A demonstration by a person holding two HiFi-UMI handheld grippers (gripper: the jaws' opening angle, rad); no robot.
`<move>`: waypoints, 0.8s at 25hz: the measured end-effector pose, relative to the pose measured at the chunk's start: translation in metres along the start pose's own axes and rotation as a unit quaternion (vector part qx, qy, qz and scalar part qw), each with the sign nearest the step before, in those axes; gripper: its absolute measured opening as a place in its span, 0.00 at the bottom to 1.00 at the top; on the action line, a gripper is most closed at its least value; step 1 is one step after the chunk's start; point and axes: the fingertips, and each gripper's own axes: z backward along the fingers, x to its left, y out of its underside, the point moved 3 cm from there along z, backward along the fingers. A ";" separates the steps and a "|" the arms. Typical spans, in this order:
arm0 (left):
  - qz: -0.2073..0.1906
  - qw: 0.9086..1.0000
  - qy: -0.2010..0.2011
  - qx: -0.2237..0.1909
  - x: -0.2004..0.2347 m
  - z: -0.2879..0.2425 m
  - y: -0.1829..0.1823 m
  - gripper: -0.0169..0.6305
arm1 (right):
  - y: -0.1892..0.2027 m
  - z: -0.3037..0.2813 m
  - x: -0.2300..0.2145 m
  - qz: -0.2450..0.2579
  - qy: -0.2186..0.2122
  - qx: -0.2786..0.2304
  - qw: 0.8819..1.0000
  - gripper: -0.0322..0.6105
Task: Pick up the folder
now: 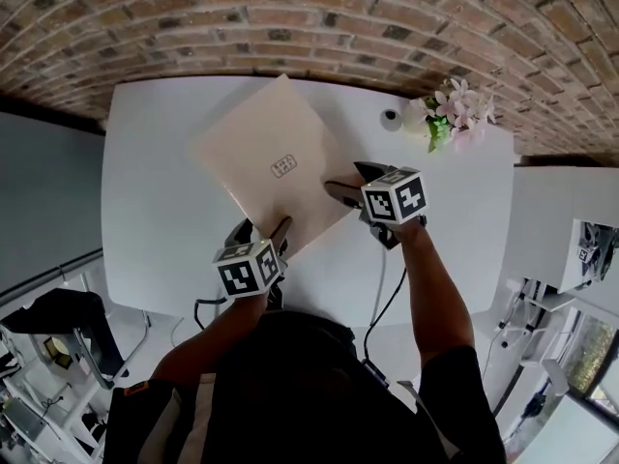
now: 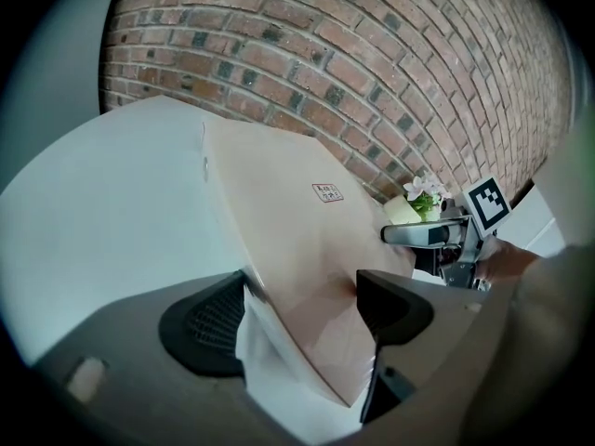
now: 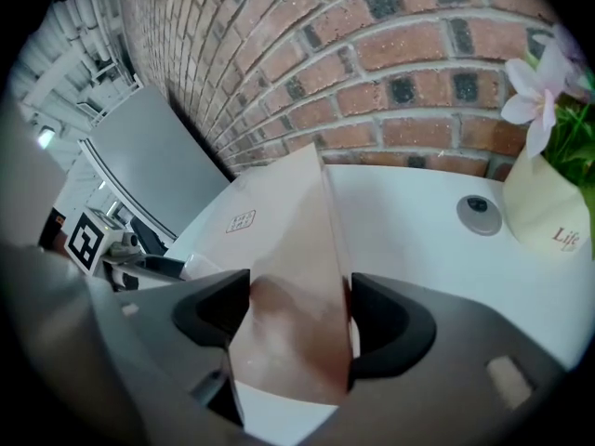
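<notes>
A beige folder [image 1: 276, 167] with a small label lies at an angle on the white table [image 1: 155, 182]. My left gripper [image 1: 263, 238] is at the folder's near left edge. Its jaws stand apart, with the folder [image 2: 307, 258] and a white sheet under it slanting through the gap. My right gripper [image 1: 340, 189] is at the near right corner. It is open too, and the folder [image 3: 293, 277] fills the gap between its pads [image 3: 390, 328]. Its far part still lies flat on the table.
A small pale vase of pink flowers [image 1: 447, 114] and a little round grey object [image 1: 390, 118] stand at the table's far right, by the brick wall [image 1: 309, 27]. A cable [image 1: 382, 298] hangs off the near edge. More furniture [image 1: 580, 240] stands to the right.
</notes>
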 end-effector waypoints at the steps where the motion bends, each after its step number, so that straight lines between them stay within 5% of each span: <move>1: 0.000 1.000 0.001 0.002 0.000 0.001 0.001 0.61 | 0.001 0.002 0.003 0.003 0.005 -0.002 1.000 0.58; 7: 0.000 1.000 0.011 0.005 0.003 0.019 0.010 0.61 | 0.009 0.016 0.028 0.022 0.036 -0.021 0.999 0.58; 20: -0.101 0.992 0.077 -0.004 0.001 0.081 0.015 0.61 | 0.054 0.069 0.101 -0.043 0.095 -0.104 0.989 0.59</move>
